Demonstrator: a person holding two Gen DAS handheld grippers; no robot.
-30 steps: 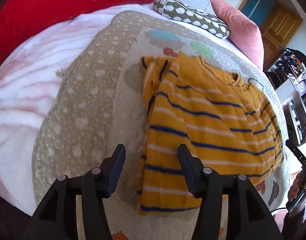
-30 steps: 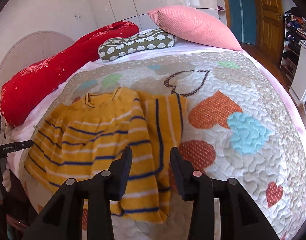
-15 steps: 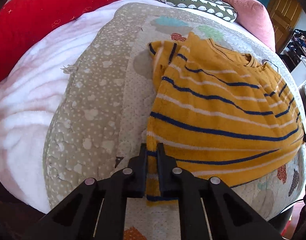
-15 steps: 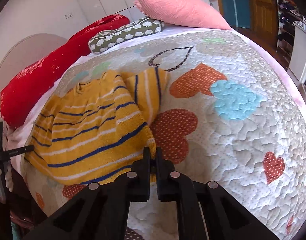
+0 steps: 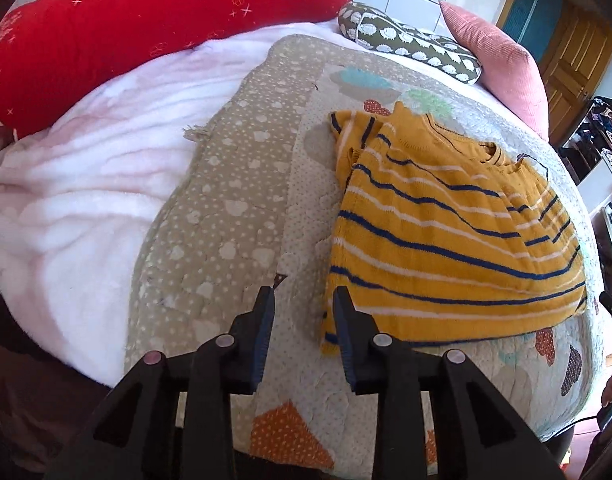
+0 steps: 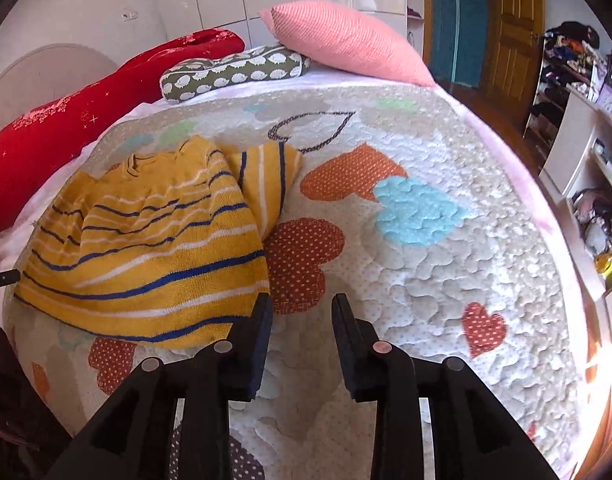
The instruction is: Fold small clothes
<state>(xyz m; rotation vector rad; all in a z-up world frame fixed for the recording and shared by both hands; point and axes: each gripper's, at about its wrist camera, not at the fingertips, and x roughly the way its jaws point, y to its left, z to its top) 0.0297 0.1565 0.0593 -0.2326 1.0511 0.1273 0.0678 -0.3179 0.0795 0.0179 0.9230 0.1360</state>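
both grippers, left point(image 5: 302, 308) and right point(image 6: 302, 312), now gaping apart, releasing yellow blue-striped knit sweater point(image 5: 445, 240); loose fold risking slipping open.

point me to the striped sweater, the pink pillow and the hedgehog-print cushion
striped sweater point(image 5: 445, 248): left wrist view, middle of the folded body.
pink pillow point(image 6: 341, 36): right wrist view, centre of its face.
hedgehog-print cushion point(image 6: 234, 72): right wrist view, middle of its top side.

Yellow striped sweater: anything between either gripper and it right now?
Nothing visible. Left gripper and right gripper are both open just off the yellow striped sweater hem corners, with only bare quilt between.
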